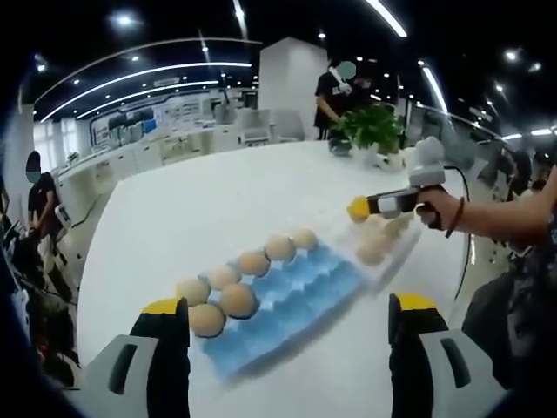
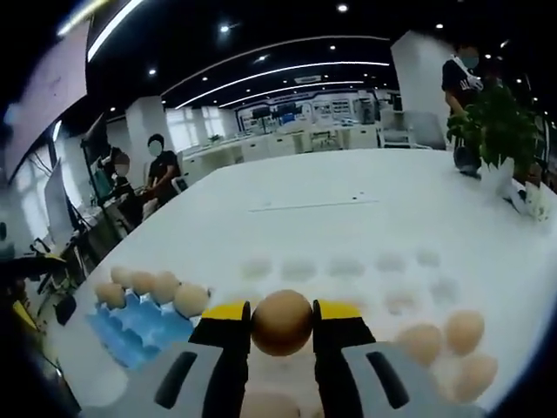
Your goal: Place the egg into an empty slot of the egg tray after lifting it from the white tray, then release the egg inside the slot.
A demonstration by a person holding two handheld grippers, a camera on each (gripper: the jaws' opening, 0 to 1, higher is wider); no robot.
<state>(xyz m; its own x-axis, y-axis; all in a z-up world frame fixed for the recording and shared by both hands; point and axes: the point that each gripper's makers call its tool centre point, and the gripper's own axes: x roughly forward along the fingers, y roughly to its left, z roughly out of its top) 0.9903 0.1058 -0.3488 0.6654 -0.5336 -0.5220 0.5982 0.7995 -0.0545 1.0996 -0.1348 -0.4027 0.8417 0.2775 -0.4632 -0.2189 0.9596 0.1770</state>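
No readable text, labels, brands or numbers in either view. Far wall panels and screens in the office background are too blurred and small to make out. Nothing printed shows on the blue egg tray (image 1: pixel 287 300), the white tray (image 2: pixel 348 279), the eggs or the table (image 1: pixel 218 209).
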